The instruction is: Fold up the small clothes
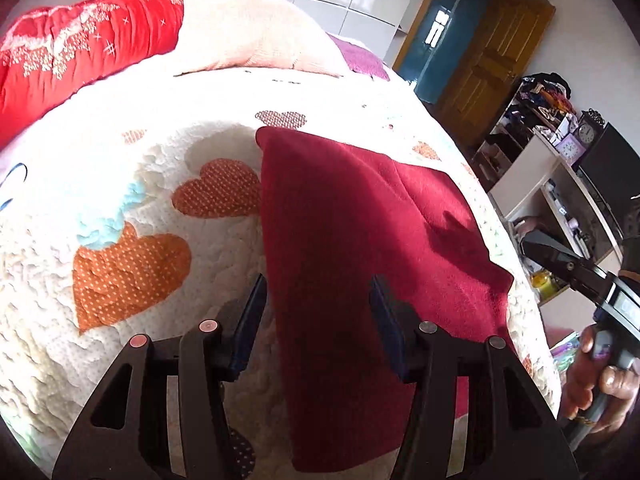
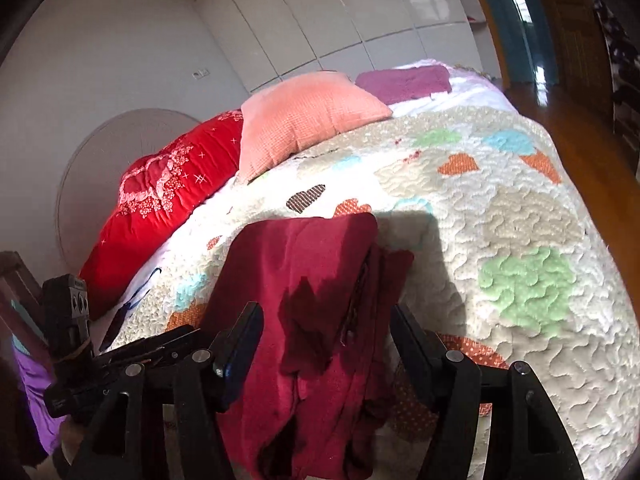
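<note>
Dark red garment (image 1: 360, 240) lies folded on the heart-patterned quilt (image 1: 132, 272), near edge draping over the bed side. Left gripper (image 1: 318, 312): jaws parted, garment's left edge below and between the 2 fingers, pads not pressing it. Right gripper (image 2: 326, 340): jaws likewise parted above the garment's layered fold, nothing clamped. Peach pillow (image 2: 308, 120) and red bolster (image 2: 168, 196) lie well beyond.

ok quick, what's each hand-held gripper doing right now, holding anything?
Left hand-held gripper: open, holding nothing, above the dark red garment.
Right hand-held gripper: open, holding nothing, garment below it.
</note>
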Demonstrator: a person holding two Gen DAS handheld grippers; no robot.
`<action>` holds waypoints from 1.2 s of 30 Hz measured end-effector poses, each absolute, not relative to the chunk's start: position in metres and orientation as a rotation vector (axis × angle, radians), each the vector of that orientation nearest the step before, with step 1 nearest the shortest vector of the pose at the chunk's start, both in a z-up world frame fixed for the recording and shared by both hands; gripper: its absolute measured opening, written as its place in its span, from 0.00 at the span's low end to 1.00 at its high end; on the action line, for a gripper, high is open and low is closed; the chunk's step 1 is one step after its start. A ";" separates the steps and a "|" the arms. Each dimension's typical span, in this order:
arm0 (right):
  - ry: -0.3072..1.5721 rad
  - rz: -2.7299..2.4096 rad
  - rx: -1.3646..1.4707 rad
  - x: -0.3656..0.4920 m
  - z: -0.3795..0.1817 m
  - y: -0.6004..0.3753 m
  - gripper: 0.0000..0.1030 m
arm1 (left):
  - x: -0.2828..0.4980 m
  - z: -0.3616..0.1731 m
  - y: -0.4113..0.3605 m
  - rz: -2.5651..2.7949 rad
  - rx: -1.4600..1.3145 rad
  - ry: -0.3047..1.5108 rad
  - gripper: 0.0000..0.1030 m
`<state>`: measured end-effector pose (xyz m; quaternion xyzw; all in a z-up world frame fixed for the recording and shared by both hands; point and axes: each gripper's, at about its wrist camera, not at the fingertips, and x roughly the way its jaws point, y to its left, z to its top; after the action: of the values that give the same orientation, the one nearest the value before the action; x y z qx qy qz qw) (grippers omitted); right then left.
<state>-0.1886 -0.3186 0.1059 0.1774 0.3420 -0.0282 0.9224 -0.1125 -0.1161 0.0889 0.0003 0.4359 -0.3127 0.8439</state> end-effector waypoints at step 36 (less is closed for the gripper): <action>0.655 -0.152 0.187 -0.240 0.101 -0.252 0.49 | -0.168 0.110 -0.103 -0.442 0.129 0.620 0.55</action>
<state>-0.2403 -0.2517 0.1007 0.0918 0.3208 -0.0745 0.9398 -0.1679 -0.1032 0.1100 0.0631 0.3022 -0.2156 0.9264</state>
